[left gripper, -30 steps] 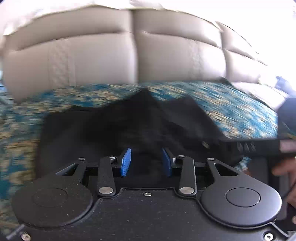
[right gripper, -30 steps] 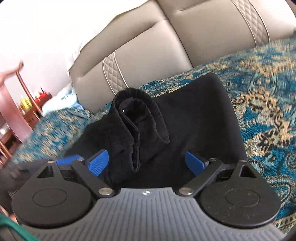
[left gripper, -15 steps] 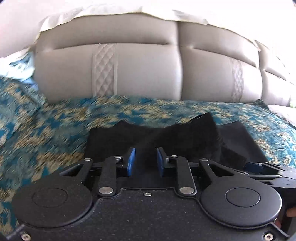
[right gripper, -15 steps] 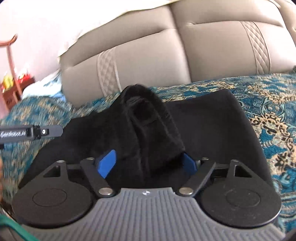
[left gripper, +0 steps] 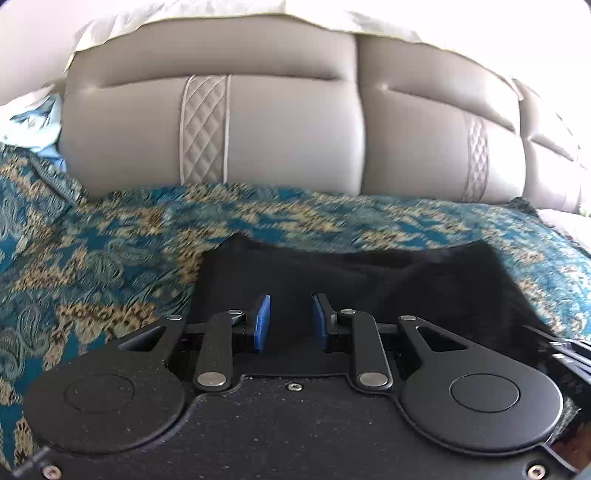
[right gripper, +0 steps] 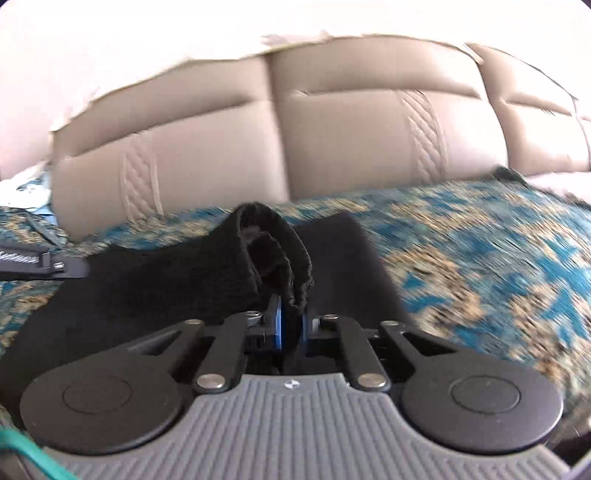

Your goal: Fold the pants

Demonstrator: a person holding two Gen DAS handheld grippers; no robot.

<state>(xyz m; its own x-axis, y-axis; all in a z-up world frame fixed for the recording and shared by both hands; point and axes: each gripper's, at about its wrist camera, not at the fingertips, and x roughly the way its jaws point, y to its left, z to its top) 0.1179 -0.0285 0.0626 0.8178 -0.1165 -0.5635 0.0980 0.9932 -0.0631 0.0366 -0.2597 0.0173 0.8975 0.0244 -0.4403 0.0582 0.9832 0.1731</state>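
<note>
Black pants (left gripper: 369, 280) lie on a blue and gold patterned cover (left gripper: 110, 251). My left gripper (left gripper: 290, 319) hovers low over the near edge of the pants, its blue pads a small gap apart with dark cloth showing between them; whether they pinch it is unclear. My right gripper (right gripper: 290, 325) is shut on a bunched black fold of the pants (right gripper: 273, 254), which stands up above the pads. The rest of the pants (right gripper: 347, 266) lies flat behind it. The left gripper's tip (right gripper: 48, 264) shows at the left edge of the right wrist view.
A grey padded sofa back (left gripper: 280, 125) with quilted strips rises behind the cover. A white cloth (left gripper: 184, 14) drapes over its top. Light blue fabric (left gripper: 33, 122) sits at the far left. A green cable (right gripper: 33, 458) runs by the right gripper's body.
My right gripper has closed from wide open onto the bunched fold. Both views have swung to the right along the sofa. The left pads narrowed, then opened slightly.
</note>
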